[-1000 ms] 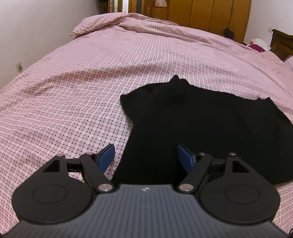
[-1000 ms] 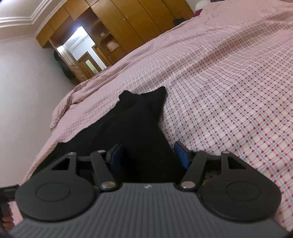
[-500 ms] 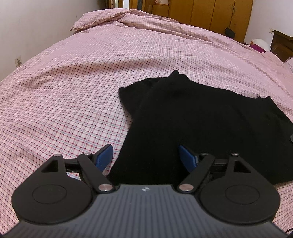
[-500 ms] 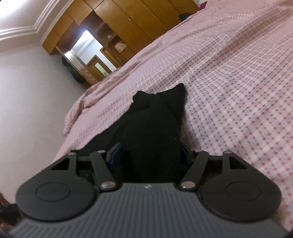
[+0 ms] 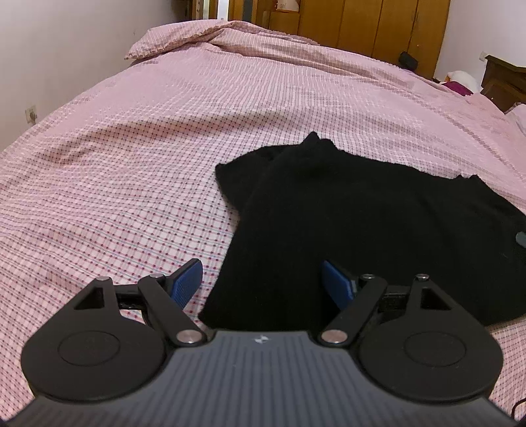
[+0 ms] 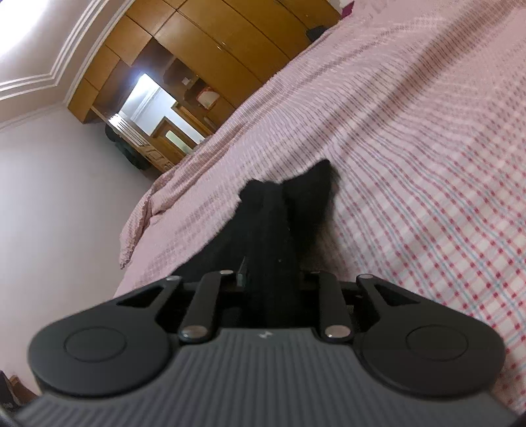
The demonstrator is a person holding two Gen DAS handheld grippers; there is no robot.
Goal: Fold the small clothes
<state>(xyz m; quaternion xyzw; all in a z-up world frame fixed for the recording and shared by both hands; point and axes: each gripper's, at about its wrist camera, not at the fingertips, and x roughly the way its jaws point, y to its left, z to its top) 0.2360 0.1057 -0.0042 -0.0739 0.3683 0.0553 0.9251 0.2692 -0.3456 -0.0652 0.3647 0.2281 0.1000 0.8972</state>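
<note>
A black garment (image 5: 361, 223) lies spread on the pink checked bedspread (image 5: 131, 147). My left gripper (image 5: 263, 282) is open, its blue pads either side of the garment's near left corner, just above it. In the right wrist view my right gripper (image 6: 271, 279) is shut on a bunched edge of the black garment (image 6: 279, 223), which stretches away from the jaws. A small grey part of the right gripper shows at the right edge of the left wrist view (image 5: 521, 238).
Wooden wardrobes (image 5: 361, 26) stand beyond the bed. A bunched duvet or pillow (image 5: 197, 36) lies at the far end. A dark wooden nightstand (image 5: 503, 78) is at the far right. A white wall (image 5: 49, 49) runs along the left.
My right gripper has closed on the garment's edge and tilted, rolling its view. My left gripper has edged forward slightly and stays open.
</note>
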